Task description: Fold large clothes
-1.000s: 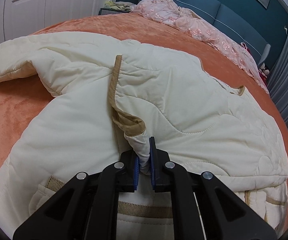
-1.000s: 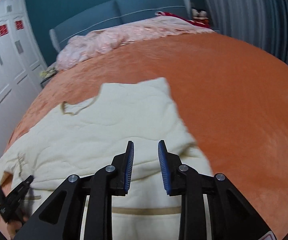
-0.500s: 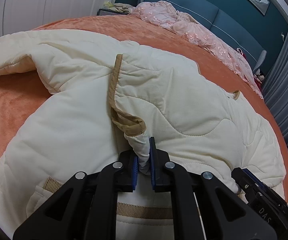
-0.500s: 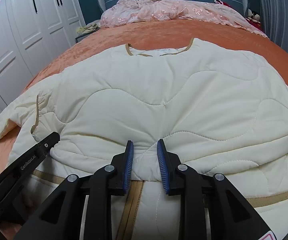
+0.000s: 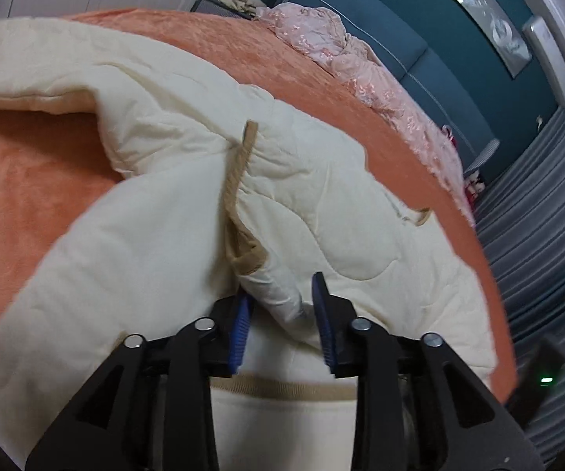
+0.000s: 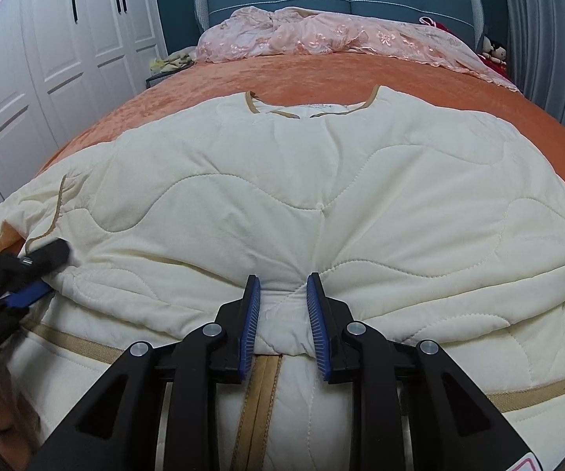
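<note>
Both low at the near hem of the cream jacket: the left hand-held gripper has its jaws parted around a fold at the left edge, while the right hand-held gripper straddles bunched fabric mid-hem, jaws apart.

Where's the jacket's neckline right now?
In the right wrist view the tan-trimmed neckline sits at the far edge of the cream jacket, straight ahead of the right gripper, toward the pink bedding by the headboard.

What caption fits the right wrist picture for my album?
Open right tool straddling a bunched fold of the cream quilted jacket spread on the orange bed.
</note>
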Demonstrator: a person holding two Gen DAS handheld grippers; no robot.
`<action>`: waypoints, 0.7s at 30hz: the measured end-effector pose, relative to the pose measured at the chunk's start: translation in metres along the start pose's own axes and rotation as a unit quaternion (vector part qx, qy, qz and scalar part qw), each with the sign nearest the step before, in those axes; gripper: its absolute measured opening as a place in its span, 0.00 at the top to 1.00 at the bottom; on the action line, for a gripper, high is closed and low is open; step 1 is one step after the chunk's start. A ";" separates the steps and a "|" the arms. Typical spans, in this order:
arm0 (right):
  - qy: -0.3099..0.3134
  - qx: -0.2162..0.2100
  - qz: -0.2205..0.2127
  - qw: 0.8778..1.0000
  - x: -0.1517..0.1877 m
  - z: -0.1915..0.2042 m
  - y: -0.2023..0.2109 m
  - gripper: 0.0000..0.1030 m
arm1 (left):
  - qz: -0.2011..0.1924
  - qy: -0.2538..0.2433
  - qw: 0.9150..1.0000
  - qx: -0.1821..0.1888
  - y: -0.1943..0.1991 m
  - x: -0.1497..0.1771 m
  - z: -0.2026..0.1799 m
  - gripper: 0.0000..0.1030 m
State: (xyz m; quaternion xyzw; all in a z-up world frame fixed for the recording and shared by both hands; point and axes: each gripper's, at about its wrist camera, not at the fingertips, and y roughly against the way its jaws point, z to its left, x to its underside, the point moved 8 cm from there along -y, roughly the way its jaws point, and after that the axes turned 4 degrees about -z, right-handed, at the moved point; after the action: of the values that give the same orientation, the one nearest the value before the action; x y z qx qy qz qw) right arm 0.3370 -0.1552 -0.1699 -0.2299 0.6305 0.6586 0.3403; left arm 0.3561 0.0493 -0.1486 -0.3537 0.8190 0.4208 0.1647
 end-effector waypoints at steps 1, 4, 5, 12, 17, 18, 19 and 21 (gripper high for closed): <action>0.000 0.001 0.000 1.000 0.000 0.001 0.000 0.77 | -0.015 0.018 1.000 -0.002 0.021 -0.012 0.012 0.49; 0.001 0.001 -0.001 1.000 0.000 0.001 0.000 0.77 | -0.078 0.040 0.996 -0.030 0.079 -0.060 0.060 0.26; 0.001 0.001 0.000 1.000 0.001 0.001 0.000 0.77 | -0.090 0.042 0.993 -0.056 0.093 -0.079 0.084 0.24; 0.003 0.004 -0.001 1.000 0.001 0.002 0.000 0.77 | -0.119 0.156 0.953 -0.231 0.143 -0.178 0.286 0.23; 0.002 0.004 -0.002 1.000 0.001 0.002 0.000 0.77 | -0.149 0.203 0.939 -0.233 0.143 -0.199 0.342 0.25; 0.002 0.004 -0.002 1.000 0.001 0.002 0.000 0.77 | -0.147 0.189 0.940 -0.241 0.139 -0.203 0.339 0.32; 0.002 0.004 -0.002 1.000 0.001 0.002 0.000 0.77 | -0.142 0.175 0.944 -0.241 0.134 -0.206 0.334 0.41; 0.002 0.003 -0.002 1.000 0.001 0.002 0.000 0.77 | -0.116 0.157 0.955 -0.224 0.121 -0.217 0.323 0.85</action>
State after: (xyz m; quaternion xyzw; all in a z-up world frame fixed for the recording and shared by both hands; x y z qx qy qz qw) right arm 0.3360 -0.1534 -0.1705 -0.2312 0.6329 0.6554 0.3413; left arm 0.4114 0.4532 -0.1474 -0.5359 0.6727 0.5101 -0.0018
